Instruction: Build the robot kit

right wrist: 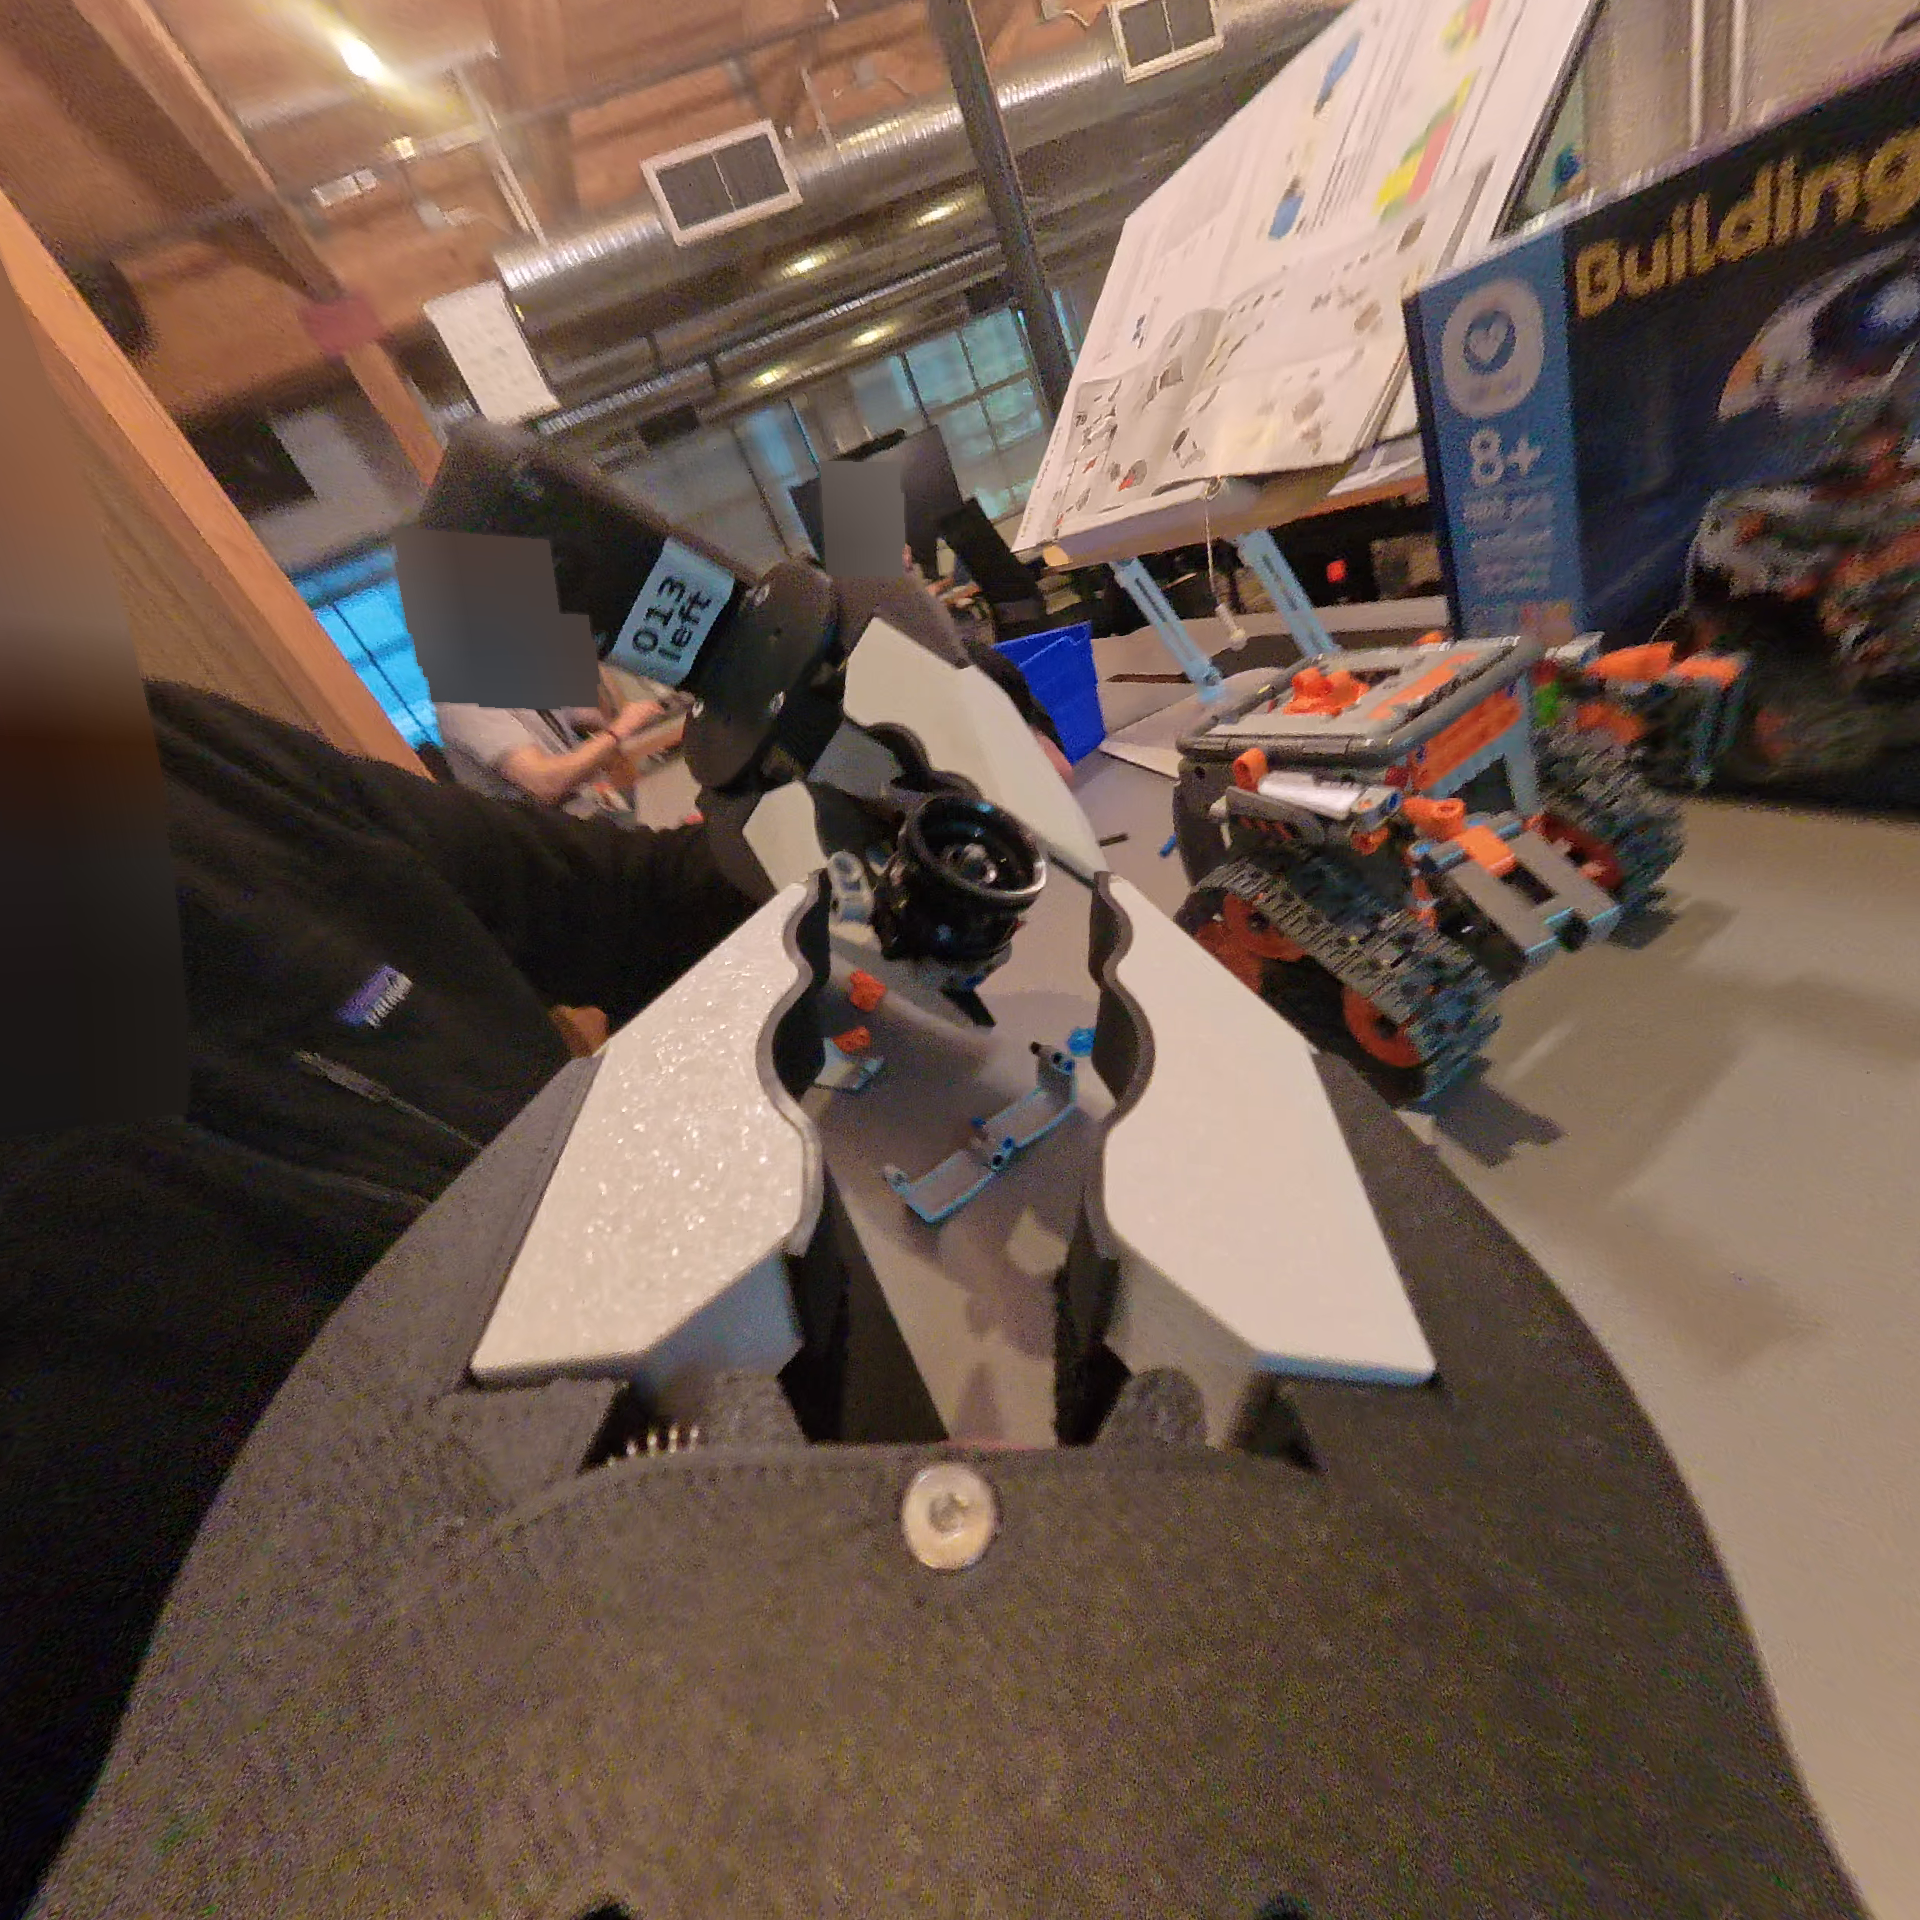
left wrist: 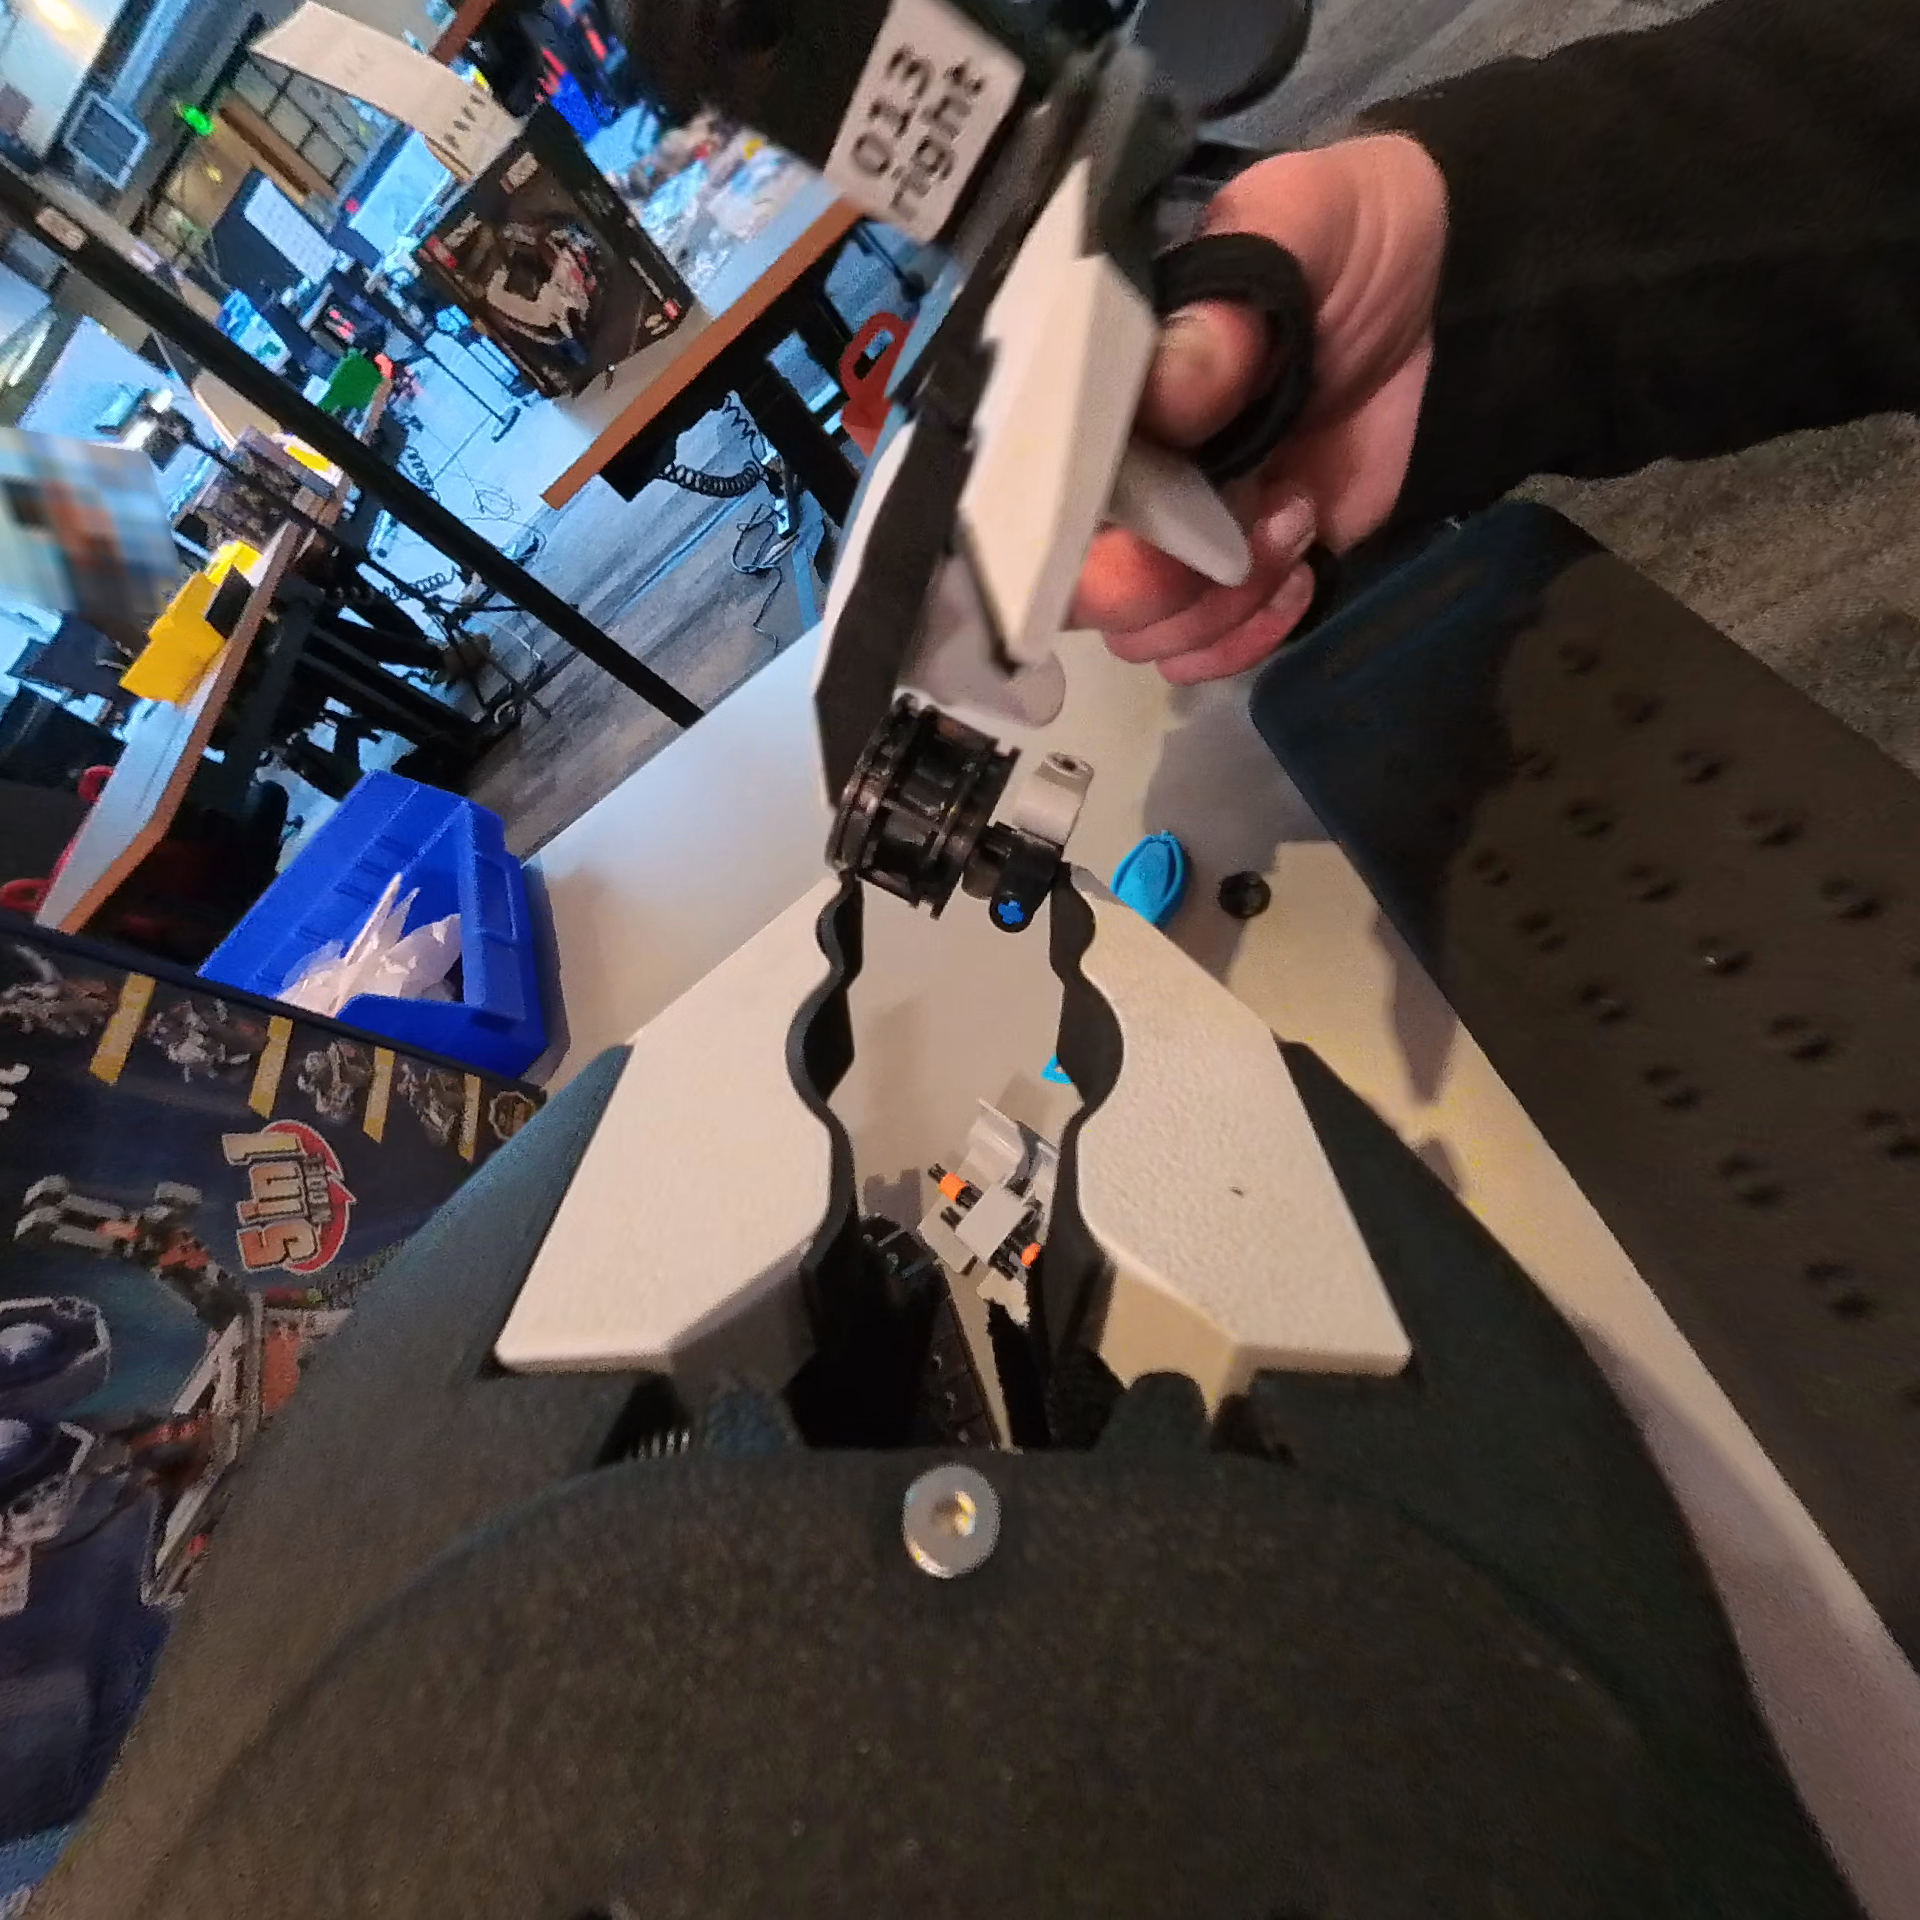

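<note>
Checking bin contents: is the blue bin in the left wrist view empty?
No, the blue bin holds crumpled clear plastic bags, seen through its open top.

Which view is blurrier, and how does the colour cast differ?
Right wrist view: warm orange cast, tracked model and box soft with motion blur. Left wrist view: cooler, blue-tinted background, black wheel fairly sharp, edges fisheye-bent.

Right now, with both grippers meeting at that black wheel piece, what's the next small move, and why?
Probably close the right gripper gently on the black wheel. Its jaws stand open around the wheel without touching it, while the left gripper seems to pinch the wheel and its grey connector between its tips.
</note>
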